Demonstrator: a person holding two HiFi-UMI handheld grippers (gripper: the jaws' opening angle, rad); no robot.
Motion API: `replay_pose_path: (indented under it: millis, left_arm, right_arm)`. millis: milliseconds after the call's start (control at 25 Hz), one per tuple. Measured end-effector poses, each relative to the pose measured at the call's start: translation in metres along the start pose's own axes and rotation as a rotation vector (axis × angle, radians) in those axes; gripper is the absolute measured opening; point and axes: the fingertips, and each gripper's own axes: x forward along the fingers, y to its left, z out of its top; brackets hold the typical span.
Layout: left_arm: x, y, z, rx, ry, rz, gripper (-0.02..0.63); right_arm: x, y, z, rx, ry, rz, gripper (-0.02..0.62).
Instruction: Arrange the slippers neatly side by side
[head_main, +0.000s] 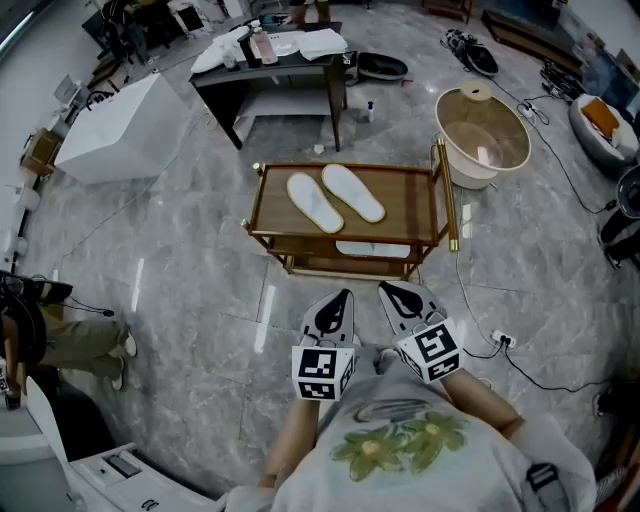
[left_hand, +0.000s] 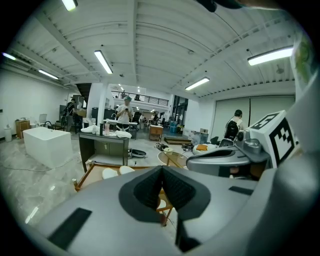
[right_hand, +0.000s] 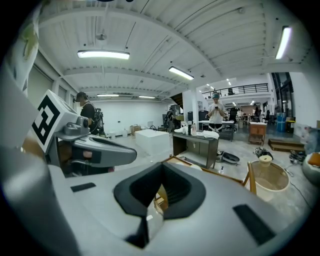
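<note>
Head view, slippers (head_main: 335, 197) side by side, cart (head_main: 270, 215)

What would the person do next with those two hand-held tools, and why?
Probably move the right tool forward toward the right slipper and open it: it is shut, empty and short of the trolley, where that slipper and the left slipper lie slanted.

Slippers (head_main: 315, 202): plain white, the pair alike
Trolley (head_main: 415, 205): warm brown wooden shelves, brass-gold frame
Floor (head_main: 200, 270): grey marble with pale veining
Left gripper (head_main: 345, 294) and right gripper (head_main: 384, 288): light grey shells, black jaw pads; their cubes are white with black square markers
Tub (head_main: 485, 130): cream
Box (head_main: 115, 130): white
Table (head_main: 300, 66): black
Person's shirt (head_main: 400, 440): pale grey, green leaf print
</note>
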Motion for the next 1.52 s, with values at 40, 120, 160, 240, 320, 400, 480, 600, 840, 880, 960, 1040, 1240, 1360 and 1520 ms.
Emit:
replay_pose_path:
  millis: [40, 120, 160, 240, 320, 400, 480, 600, 840, 880, 960, 1040, 1240, 1360, 1520]
  left_arm:
    - [0.001, 0.007, 0.001, 0.001, 0.003, -0.006, 0.015]
    - [0.003, 0.02, 0.003, 0.001, 0.009, -0.021, 0.015]
    - [0.003, 0.026, 0.003, 0.003, 0.011, -0.029, 0.015]
    - [0.004, 0.033, 0.001, 0.013, 0.016, -0.045, 0.015]
    - [0.007, 0.039, -0.001, 0.025, 0.02, -0.058, 0.015]
    - [0.01, 0.043, -0.002, 0.02, 0.026, -0.069, 0.015]
    - [0.014, 0.045, -0.004, 0.01, 0.034, -0.084, 0.015]
    - [0.02, 0.049, -0.004, 0.011, 0.043, -0.1, 0.015]
    - [0.041, 0.062, -0.004, -0.012, 0.056, -0.104, 0.015]
    - [0.046, 0.065, -0.003, -0.011, 0.061, -0.102, 0.015]
    - [0.057, 0.074, 0.001, -0.015, 0.066, -0.1, 0.015]
    - [0.071, 0.081, 0.007, -0.026, 0.071, -0.104, 0.015]
    - [0.112, 0.095, 0.024, -0.005, 0.084, -0.117, 0.015]
    - [0.135, 0.102, 0.03, -0.008, 0.092, -0.125, 0.015]
    - [0.16, 0.115, 0.036, 0.0, 0.107, -0.122, 0.015]
  right_arm:
    - [0.006, 0.001, 0.002, 0.0, 0.003, -0.006, 0.006]
    - [0.017, 0.004, 0.004, -0.003, 0.01, -0.018, 0.006]
    - [0.021, 0.006, 0.005, -0.003, 0.012, -0.023, 0.006]
    - [0.026, 0.01, 0.007, -0.006, 0.012, -0.033, 0.006]
    - [0.031, 0.012, 0.008, -0.009, 0.008, -0.047, 0.006]
    - [0.036, 0.011, 0.007, -0.004, 0.014, -0.059, 0.006]
    - [0.04, 0.009, 0.006, 0.006, 0.025, -0.065, 0.006]
    - [0.047, 0.006, 0.003, 0.012, 0.037, -0.067, 0.006]
    - [0.071, -0.008, 0.005, 0.016, 0.047, -0.057, 0.006]
    - [0.077, -0.012, 0.007, 0.019, 0.048, -0.054, 0.006]
    - [0.09, -0.02, 0.01, 0.02, 0.051, -0.047, 0.006]
    - [0.103, -0.03, 0.015, 0.016, 0.054, -0.041, 0.006]
    - [0.136, -0.064, 0.027, 0.03, 0.051, -0.043, 0.006]
    - [0.153, -0.083, 0.028, 0.031, 0.068, -0.05, 0.006]
    - [0.173, -0.107, 0.034, 0.04, 0.071, -0.07, 0.006]
